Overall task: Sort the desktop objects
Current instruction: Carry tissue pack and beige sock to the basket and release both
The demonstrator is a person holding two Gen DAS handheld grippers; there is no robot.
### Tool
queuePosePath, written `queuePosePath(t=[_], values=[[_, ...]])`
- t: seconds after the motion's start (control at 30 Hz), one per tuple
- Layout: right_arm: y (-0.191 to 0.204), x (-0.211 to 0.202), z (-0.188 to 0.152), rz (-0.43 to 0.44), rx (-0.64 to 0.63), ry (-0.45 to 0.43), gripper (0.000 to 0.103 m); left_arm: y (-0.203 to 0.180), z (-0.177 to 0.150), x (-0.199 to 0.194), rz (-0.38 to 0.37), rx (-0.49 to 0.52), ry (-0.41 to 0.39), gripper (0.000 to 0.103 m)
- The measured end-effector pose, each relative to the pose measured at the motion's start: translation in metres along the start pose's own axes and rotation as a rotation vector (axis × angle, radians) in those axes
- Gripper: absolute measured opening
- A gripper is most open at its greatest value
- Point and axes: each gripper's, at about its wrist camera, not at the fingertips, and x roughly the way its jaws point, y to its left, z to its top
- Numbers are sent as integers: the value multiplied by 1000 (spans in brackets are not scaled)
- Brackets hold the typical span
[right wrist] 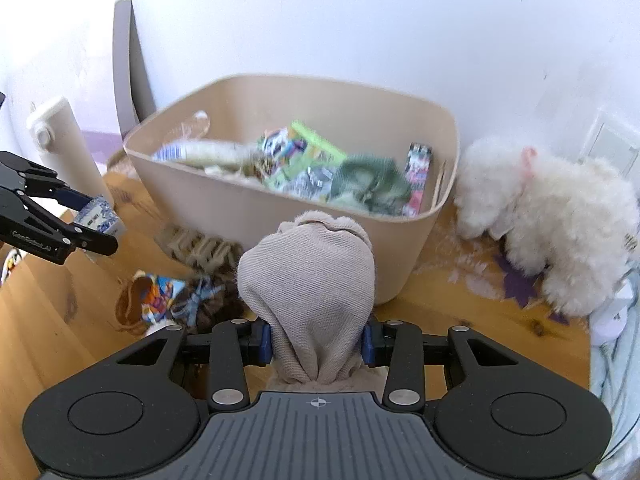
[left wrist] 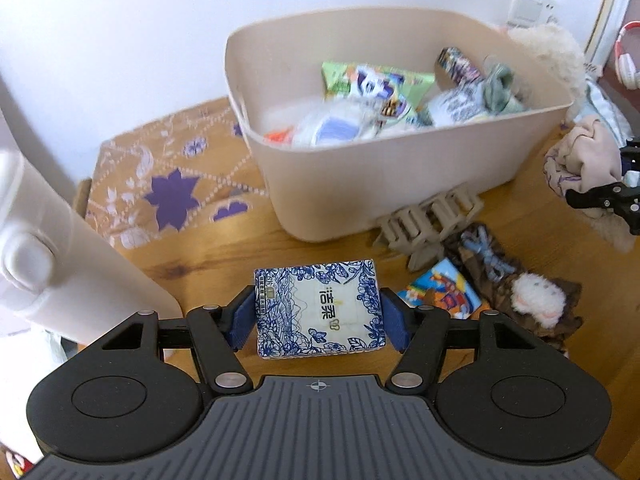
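You are holding 1 item in each of your 2 tongs, and both loads are clear of the wooden desk (left wrist: 224,248), which suggests you are carrying them toward the beige bin (left wrist: 400,184) ahead of both tools. Your left gripper (left wrist: 318,314) is gripping a blue-and-white tissue pack (left wrist: 320,312) across its short width, jaws set fairly wide with the blue pads (left wrist: 244,316) pressing on either side; the flat, level hold is keeping the printed face up and the pack from slipping. Your right gripper (right wrist: 316,344) is pinching a beige knitted garment (right wrist: 308,300) near its lower end, jaws drawn in to a narrower gap, so the bunched cloth is standing up ahead of the fingers and blocking part of the bin's near wall in the right wrist view. The bin, already holding mixed packets and cloth, is sitting just beyond both sets of tongs, close enough for a short carry. Unsorted items are lying between the 2 tools, in front of the bin: a tan hair claw (left wrist: 428,216), a colourful card (left wrist: 444,292) and a brown patterned sock (left wrist: 516,280). A white plush toy (right wrist: 552,224) is resting to the right of the right tongs, beside the bin. In my judgement the soft garment is the likelier load to sag or snag on the rim.
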Motion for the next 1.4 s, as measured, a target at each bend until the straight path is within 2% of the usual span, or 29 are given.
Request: queuePosePath(t=[0.13,0.33,0.67,1.0,1.2,1.4], values=[[-5,-16,7,-9,-26,-32,37,-3,10,-13,3,45,-27,65],[-15,-35,22,-29,-20,-86,37,-5,30,-39,-16,58,-90,65],[-37,-43,59,-67,21,-171,37,-8,80,-61,-10,76,-180,65],[-39,-21,102,-107,22,-216,37,-19,126,-47,12,74,-213,65],[-28,4,115,-108,10,-200,38,-24,141,-22,24,27,-177,65],[-19,33,118,-118,12,-149,38,-24,148,4,55,-11,-127,65]])
